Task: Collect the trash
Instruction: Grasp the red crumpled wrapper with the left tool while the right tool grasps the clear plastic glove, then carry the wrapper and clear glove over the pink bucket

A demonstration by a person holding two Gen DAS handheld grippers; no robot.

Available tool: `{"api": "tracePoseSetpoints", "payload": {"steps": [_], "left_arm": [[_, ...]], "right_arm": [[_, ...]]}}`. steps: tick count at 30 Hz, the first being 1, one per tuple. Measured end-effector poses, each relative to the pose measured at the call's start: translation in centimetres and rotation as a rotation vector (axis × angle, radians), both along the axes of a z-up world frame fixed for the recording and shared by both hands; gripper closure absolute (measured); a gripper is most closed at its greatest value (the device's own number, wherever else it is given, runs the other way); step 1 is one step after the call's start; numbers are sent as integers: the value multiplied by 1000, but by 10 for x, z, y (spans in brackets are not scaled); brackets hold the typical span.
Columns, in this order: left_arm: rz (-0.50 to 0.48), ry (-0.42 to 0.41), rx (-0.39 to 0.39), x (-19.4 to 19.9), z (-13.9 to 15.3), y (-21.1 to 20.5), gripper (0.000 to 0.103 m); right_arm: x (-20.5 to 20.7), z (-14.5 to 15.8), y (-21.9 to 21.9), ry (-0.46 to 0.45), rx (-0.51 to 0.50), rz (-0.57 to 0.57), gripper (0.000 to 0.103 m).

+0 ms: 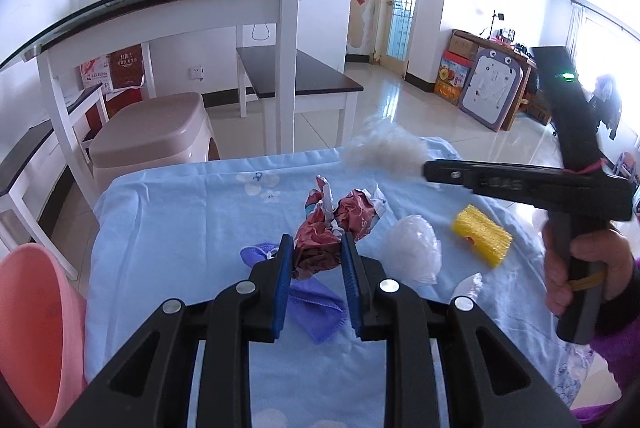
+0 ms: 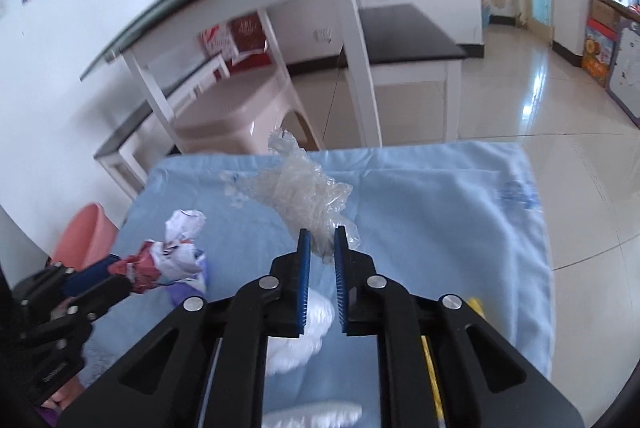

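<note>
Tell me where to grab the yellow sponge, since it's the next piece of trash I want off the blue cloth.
Grip the yellow sponge across its narrow width, coming straight down from above. It lies flat on the blue cloth as a long ridged block, apart from the white plastic bag, so its two long sides look free for the jaws.

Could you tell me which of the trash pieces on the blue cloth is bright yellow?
It is the ridged yellow foam block, lying free on the blue cloth beside the white plastic bag. The other pieces are red-and-white crumpled paper, clear plastic or purple.
</note>
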State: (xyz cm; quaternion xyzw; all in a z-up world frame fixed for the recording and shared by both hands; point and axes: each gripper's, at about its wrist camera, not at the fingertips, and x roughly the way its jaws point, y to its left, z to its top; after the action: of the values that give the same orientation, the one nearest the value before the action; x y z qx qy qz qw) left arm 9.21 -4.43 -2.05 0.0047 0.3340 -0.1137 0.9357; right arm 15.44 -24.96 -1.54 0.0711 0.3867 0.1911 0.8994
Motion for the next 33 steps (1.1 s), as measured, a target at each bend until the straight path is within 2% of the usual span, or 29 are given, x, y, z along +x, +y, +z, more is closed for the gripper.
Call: {"api": "tracePoseSetpoints", "payload": {"steps": [6, 13, 21, 33], "left_arm": [[6, -16, -24, -20, 9, -6, 80], [19, 23, -41, -41, 4, -14, 80], [26, 18, -40, -64, 4, -14, 80], [35, 13, -49, -81, 6, -9, 80]], "right_arm": [[-57, 22, -16, -60, 12, -70, 91], [-112, 17, -23, -42, 12, -125, 91], [-142, 15, -20, -37, -7, -135, 91], [-162, 18, -8, -44, -28, -128, 91]]}}
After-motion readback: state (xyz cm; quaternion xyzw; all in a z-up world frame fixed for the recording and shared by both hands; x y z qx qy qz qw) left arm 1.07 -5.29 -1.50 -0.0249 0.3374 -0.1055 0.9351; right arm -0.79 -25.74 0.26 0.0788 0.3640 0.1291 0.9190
